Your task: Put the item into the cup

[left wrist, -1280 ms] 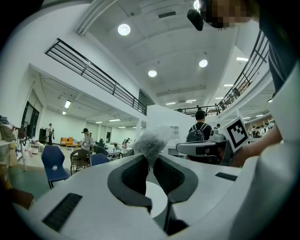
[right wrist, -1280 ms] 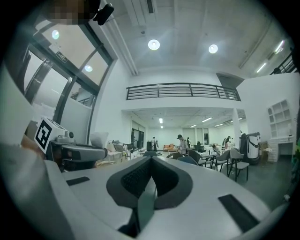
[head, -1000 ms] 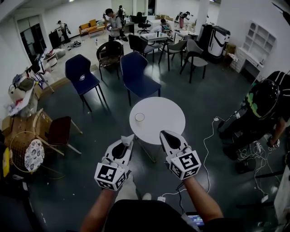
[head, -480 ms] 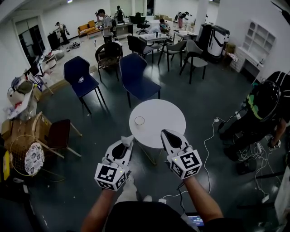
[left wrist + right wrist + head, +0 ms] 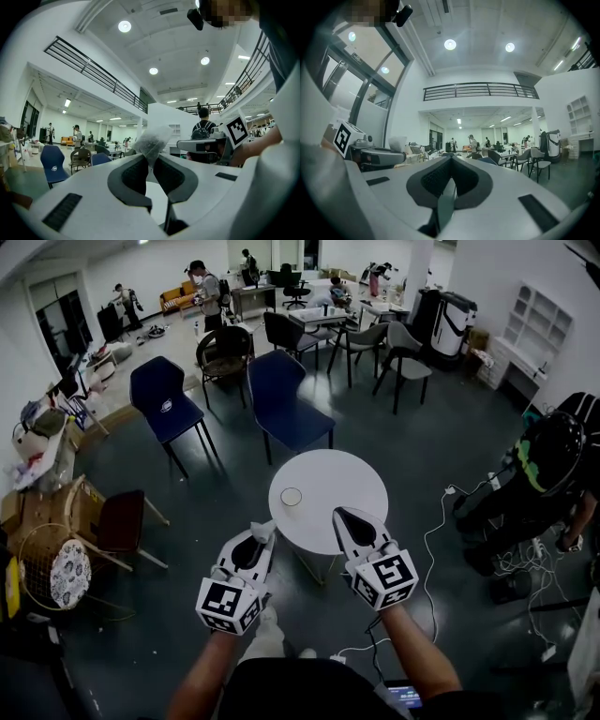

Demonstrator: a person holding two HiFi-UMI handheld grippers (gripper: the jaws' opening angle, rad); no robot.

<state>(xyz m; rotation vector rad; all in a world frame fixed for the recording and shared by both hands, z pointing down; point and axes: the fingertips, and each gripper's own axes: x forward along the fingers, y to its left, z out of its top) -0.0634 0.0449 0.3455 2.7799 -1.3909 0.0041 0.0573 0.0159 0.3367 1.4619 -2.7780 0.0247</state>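
Note:
A small paper cup (image 5: 291,496) stands on the left part of a round white table (image 5: 342,486). My left gripper (image 5: 269,527) hovers short of the table's near edge, shut on a small whitish crumpled pouch (image 5: 153,139) that sticks out past the pads (image 5: 136,174). In the left gripper view the left gripper (image 5: 151,158) points level across the room, and the cup is hidden. My right gripper (image 5: 339,516) is held beside it over the table's near rim, its jaws (image 5: 451,158) shut with nothing between them. The pouch (image 5: 397,142) also shows in the right gripper view.
Two blue chairs (image 5: 281,395) (image 5: 159,390) stand beyond the table, with more chairs and desks behind. A person in a helmet (image 5: 548,451) crouches at the right among floor cables (image 5: 436,521). A wicker chair and boxes (image 5: 56,540) sit at the left.
Both grippers have stayed almost still. The table and cup have slid slightly lower in the head view. A person far back has walked to the left.

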